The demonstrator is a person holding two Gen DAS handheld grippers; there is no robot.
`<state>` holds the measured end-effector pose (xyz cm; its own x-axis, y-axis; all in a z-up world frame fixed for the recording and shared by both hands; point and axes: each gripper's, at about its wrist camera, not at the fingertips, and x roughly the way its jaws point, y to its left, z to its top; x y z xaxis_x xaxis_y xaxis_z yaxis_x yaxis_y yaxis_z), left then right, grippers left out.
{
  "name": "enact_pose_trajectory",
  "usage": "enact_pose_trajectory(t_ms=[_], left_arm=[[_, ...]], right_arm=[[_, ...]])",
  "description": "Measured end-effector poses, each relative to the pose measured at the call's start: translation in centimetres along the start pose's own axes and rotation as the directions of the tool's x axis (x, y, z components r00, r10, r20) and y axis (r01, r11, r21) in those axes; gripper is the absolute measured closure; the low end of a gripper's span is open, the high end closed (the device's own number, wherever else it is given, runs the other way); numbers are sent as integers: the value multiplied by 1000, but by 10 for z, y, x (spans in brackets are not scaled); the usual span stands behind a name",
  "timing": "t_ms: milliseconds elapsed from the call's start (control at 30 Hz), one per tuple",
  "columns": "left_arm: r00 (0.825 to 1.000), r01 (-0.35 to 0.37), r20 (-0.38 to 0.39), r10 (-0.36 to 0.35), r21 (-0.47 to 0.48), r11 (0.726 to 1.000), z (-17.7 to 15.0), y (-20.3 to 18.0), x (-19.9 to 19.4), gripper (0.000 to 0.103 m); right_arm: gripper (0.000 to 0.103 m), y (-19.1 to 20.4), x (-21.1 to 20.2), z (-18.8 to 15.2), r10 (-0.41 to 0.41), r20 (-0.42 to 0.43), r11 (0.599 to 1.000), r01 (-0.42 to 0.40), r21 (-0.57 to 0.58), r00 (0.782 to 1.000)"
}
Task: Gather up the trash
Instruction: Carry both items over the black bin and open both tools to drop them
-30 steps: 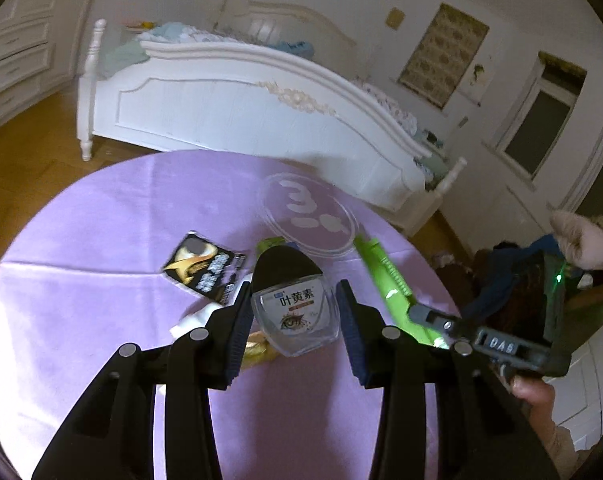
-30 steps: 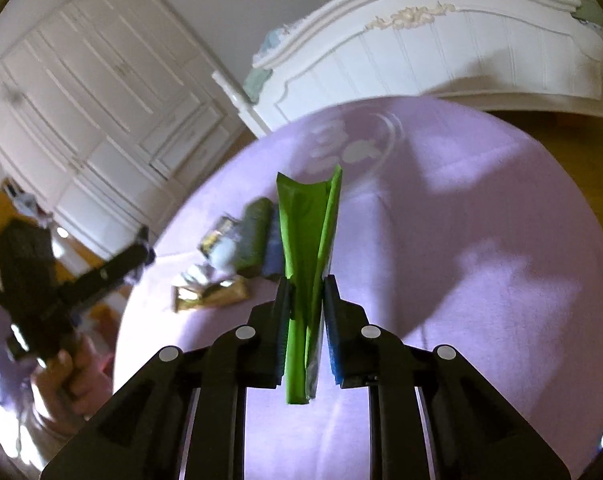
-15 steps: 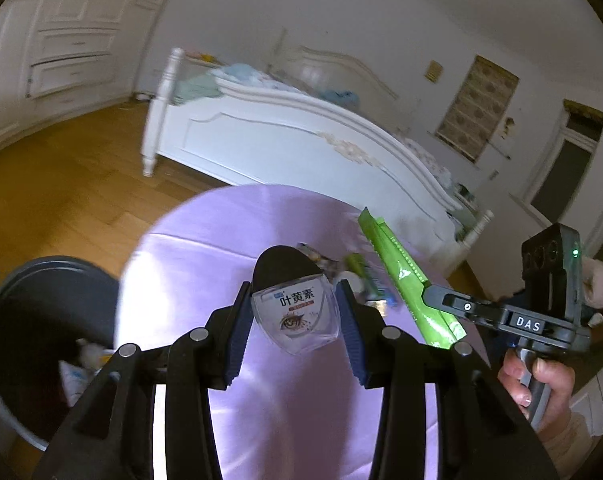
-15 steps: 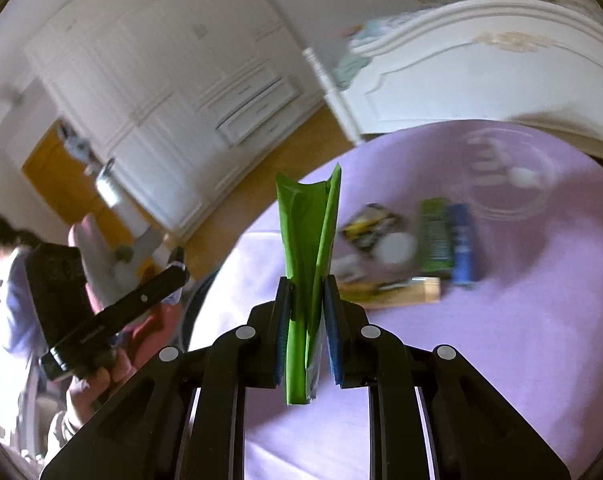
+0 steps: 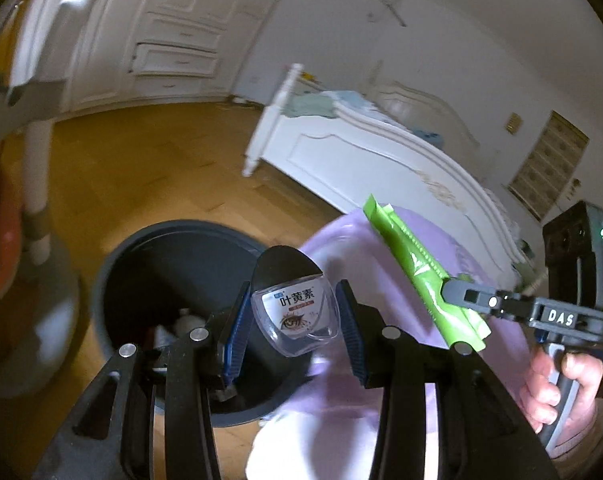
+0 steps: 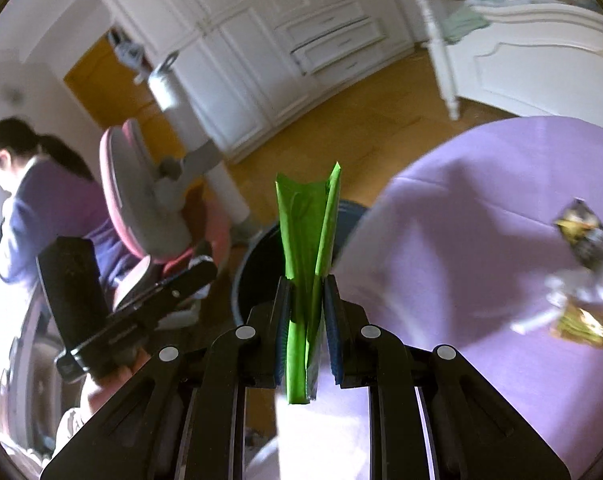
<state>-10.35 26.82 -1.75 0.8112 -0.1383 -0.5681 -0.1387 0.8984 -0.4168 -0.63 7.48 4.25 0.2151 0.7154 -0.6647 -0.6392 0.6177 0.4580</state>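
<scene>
Green wrapper (image 6: 307, 264) clamped in right gripper (image 6: 307, 320), eye-drop bottle (image 5: 295, 312) clamped in left gripper (image 5: 295, 332) over bin (image 5: 141, 264) lower left; next: open both.

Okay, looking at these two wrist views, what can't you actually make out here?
- Bin contents: left view, dark inside, and the left hand-held gripper with its bottle covers them.
- Table trash: right view, motion-blurred at the edge, kinds unclear.
- Bin in the right view: mostly behind the green wrapper in the right hand-held gripper.
- Wrapper print: too small in both views.
</scene>
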Motion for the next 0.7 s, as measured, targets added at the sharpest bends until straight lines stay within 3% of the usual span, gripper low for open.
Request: enact_pose_trajectory(t_ms=[267,500,633,700], left_arm=[[999,-37,-13,37,-50,998,-2,36,1,61],[999,-44,-34,42,-60,997,-4,46,4,61],[996,-87,-28,86,-35,996,2,42,3,56],[996,-93,-15,92,-30,995,6,42,1,41]], right_arm=[[85,18,60,14,12,-83,1000,-12,-6,996],[85,20,81,22,5,-104,1000,-6,-13,995],[55,14,83,25,1,-91,1000,-1,10,996],[52,12,83,28,4,-75,1000,-3,21,997]])
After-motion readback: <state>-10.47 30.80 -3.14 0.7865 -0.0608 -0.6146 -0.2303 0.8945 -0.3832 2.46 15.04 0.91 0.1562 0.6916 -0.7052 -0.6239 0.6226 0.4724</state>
